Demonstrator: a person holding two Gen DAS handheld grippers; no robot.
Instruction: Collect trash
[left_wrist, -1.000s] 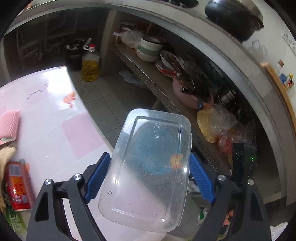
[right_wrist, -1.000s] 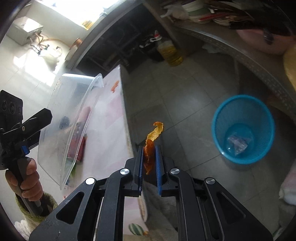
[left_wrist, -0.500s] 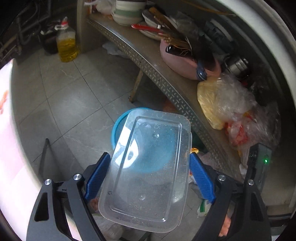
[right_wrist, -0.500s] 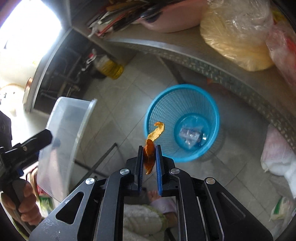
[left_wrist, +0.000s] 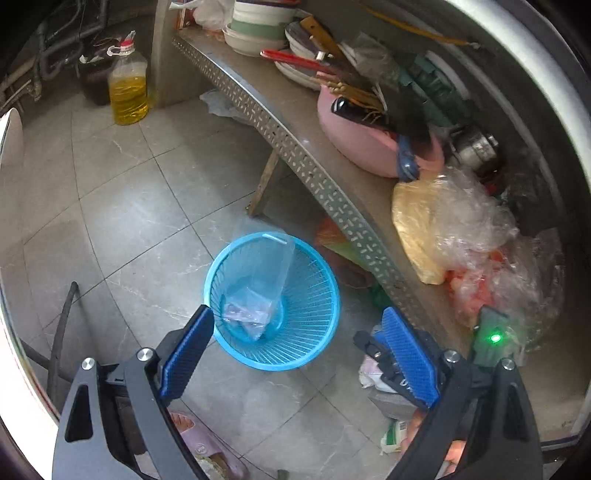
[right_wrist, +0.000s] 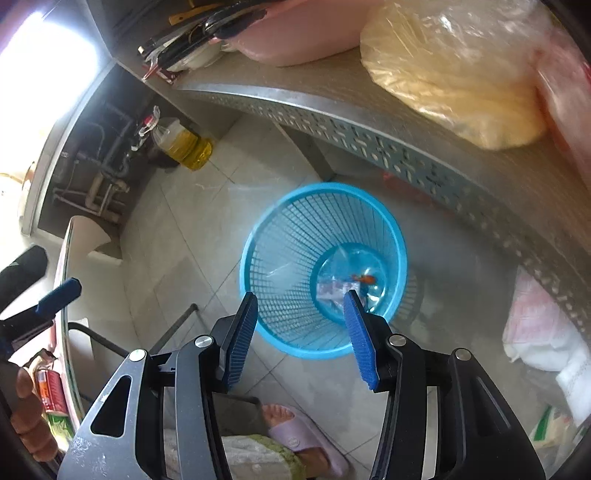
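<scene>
Both grippers are held over the floor with nothing between their blue pads. The left gripper (left_wrist: 299, 354) is spread wide, and the right gripper (right_wrist: 301, 332) is opened to a moderate gap; each is aimed down at the blue mesh wastebasket (left_wrist: 325, 325), which is seen on the grey tiled floor (left_wrist: 129, 221) just beside the perforated metal shelf (left_wrist: 295, 147). In the left wrist view a clear plastic container (left_wrist: 258, 280) is seen tilted inside the basket, one end near the rim and the other at the bottom. In the right wrist view a small orange scrap, likely peel (right_wrist: 364, 278), is seen at the bottom of the wastebasket (right_wrist: 280, 332), next to a crumpled wrapper (right_wrist: 330, 290). The drop is therefore judged to be done for both pieces, and the step in hand is judged to be the clearing away from the basket. It is best done by keeping the jaws apart, lifting straight up so the rim is not clipped and the light basket is not tipped, and only then swinging back toward the table edge (right_wrist: 64, 266) at the left, where a red can (right_wrist: 48, 389) is glimpsed and may be further trash. A sandalled foot (right_wrist: 295, 424) is seen near the basket and should be kept clear of.
</scene>
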